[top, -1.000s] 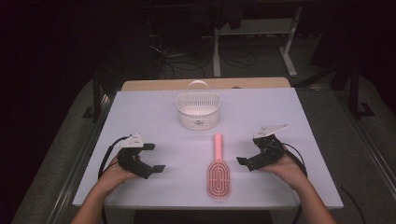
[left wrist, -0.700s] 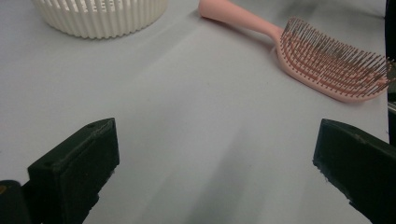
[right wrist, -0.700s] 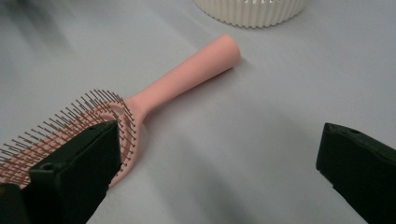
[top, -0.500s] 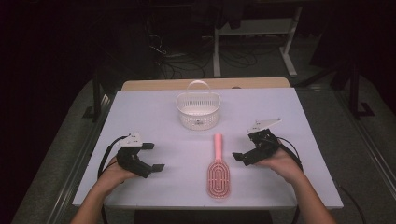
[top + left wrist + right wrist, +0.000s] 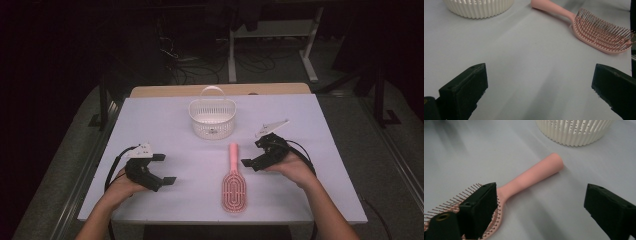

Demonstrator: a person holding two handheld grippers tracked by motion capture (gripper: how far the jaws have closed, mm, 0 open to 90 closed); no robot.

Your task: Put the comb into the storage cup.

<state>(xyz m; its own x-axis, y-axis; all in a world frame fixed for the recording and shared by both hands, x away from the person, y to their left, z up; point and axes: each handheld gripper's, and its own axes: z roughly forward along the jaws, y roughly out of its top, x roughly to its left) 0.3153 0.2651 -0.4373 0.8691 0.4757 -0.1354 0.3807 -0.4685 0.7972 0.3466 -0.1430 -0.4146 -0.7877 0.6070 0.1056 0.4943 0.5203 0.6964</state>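
Reaching your right tongs [image 5: 248,162] in on the pink hairbrush [image 5: 233,181], jaws wide, just been closing a little, nothing pinched.
High view: brush lies flat mid-counter [image 5: 320,130], long axis running away from you, handle toward the white basket [image 5: 212,118], so it's easy to grab. Left gripper view: left tongs [image 5: 539,85] open, empty, parked apart. Right gripper view: handle [image 5: 537,173] between the jaws, untouched.
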